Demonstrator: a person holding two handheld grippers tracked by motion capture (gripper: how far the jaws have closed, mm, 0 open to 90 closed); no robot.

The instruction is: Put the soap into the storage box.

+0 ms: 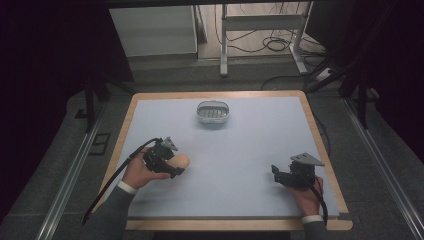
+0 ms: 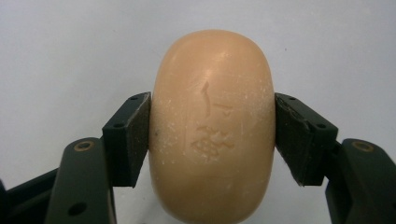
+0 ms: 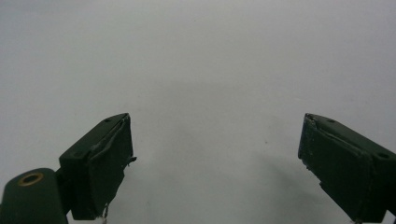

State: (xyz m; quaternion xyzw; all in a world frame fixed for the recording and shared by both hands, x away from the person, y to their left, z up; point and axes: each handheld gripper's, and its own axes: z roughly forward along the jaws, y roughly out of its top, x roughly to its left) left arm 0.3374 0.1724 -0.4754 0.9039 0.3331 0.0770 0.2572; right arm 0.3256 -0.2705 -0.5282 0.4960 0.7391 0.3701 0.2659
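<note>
One bar of soap [image 2: 212, 126], oval and pale tan with characters stamped into its face, is clamped between the two black jaws of the left gripper [image 2: 212, 135], one pad pressed against each long side. In the high view the soap [image 1: 181, 160] is seen low over the left front part of the table [image 1: 250, 145], projecting from the left gripper [image 1: 172, 165], which is held by the left hand [image 1: 137, 172]. One soap dish [image 1: 213, 112], oval, pale and ridged inside, stands alone near the table's far edge, well apart from the soap. The right gripper [image 1: 275, 172] is held by the right hand [image 1: 306, 192] at the right front of the table; its jaws [image 3: 215, 163] are spread wide with nothing between them, above the bare pale surface.
</note>
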